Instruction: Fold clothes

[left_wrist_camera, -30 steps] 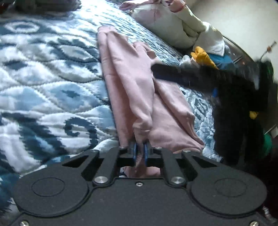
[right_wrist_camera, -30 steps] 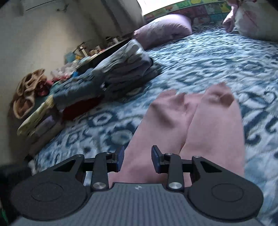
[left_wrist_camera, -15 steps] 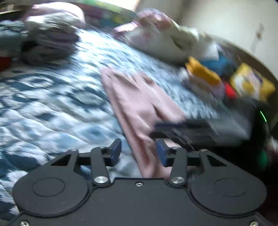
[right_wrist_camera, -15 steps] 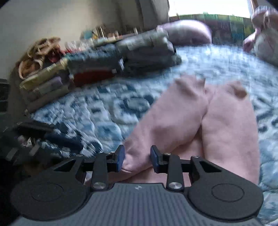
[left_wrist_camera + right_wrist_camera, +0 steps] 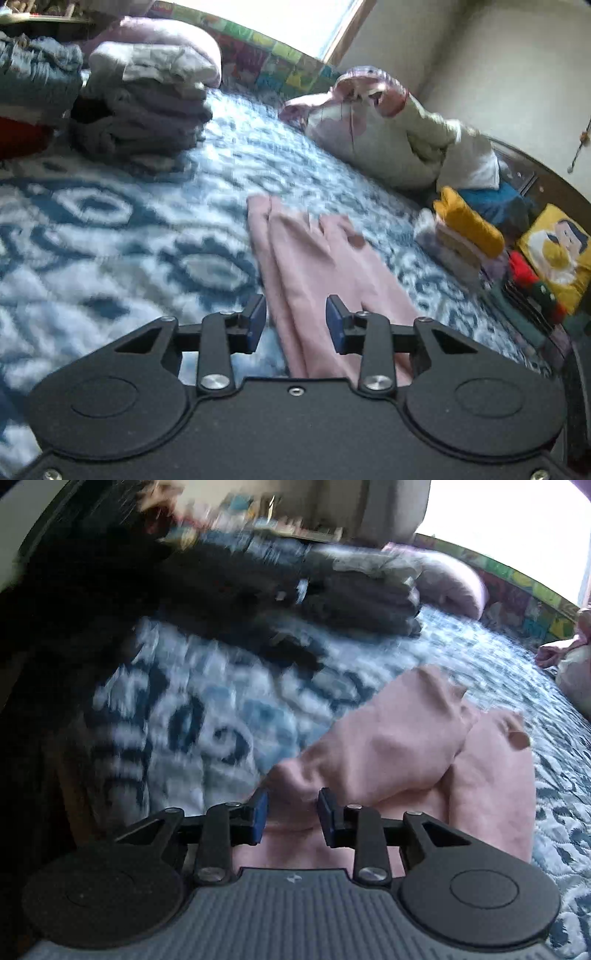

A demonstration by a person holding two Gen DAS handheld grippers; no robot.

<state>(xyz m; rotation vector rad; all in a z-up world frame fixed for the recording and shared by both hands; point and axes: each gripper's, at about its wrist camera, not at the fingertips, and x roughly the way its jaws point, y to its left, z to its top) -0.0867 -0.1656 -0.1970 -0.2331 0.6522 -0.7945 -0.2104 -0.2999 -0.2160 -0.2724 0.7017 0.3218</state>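
With both grippers' jaws spread and empty, the left gripper (image 5: 295, 325) above the pink garment (image 5: 314, 266) lying lengthwise on the blue quilt (image 5: 110, 229), I judged my right gripper (image 5: 291, 812) should pinch the near edge squarely.

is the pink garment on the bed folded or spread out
Partly folded: the pink fabric garment lies lengthwise doubled on the blue patterned quilt, both leg ends side by side.

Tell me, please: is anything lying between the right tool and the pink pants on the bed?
Nothing visible is in the way. The right tool is open, right over the near edge of the pink pants, with only pink cloth showing in the gap. The grey folded pile lies farther back on the bed.
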